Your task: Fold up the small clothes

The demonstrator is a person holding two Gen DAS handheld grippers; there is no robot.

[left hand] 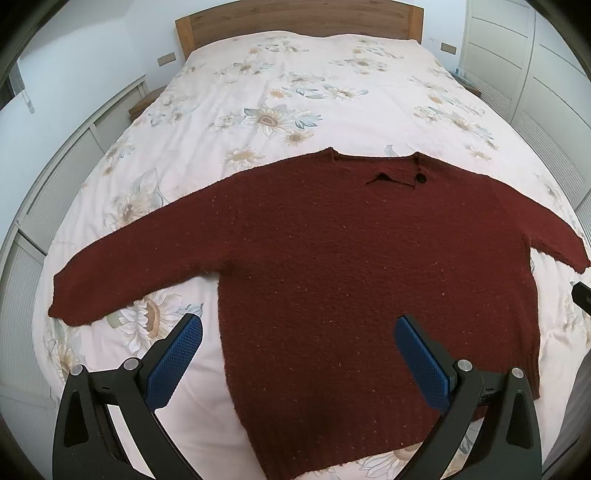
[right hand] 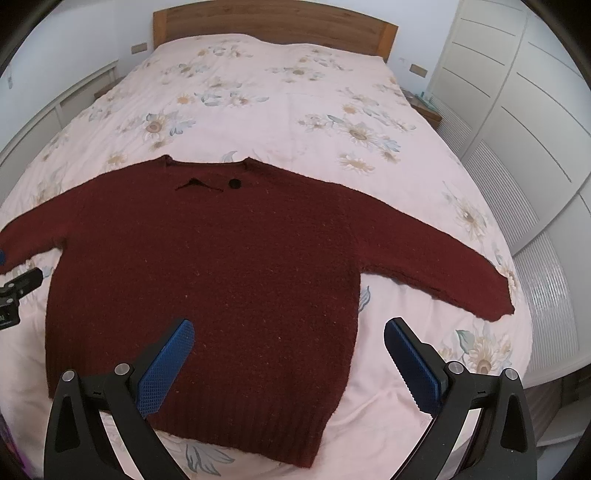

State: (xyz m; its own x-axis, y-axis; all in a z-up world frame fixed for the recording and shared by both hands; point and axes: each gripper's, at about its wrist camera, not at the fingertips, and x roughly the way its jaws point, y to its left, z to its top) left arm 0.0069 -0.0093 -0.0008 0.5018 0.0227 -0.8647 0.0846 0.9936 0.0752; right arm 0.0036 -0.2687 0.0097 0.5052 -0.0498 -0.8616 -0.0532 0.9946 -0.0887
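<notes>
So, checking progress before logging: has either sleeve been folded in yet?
No, the sweater lies flat on the bed, both sleeves spread outward.

Dark red knit sweater (left hand: 351,266) with pale flecks and a black button (right hand: 235,183) is lying on pink bedspread (left hand: 295,81) showing beige-and-grey sunflower print. Blue gripper pads (right hand: 166,365) are showing near; brown wooden headboard (left hand: 299,18) far.

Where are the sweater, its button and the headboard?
sweater (right hand: 207,280): right wrist view, middle of the chest.
button (right hand: 234,183): right wrist view, the dark round disc by the neckline.
headboard (left hand: 295,18): left wrist view, middle of the wooden panel.
</notes>
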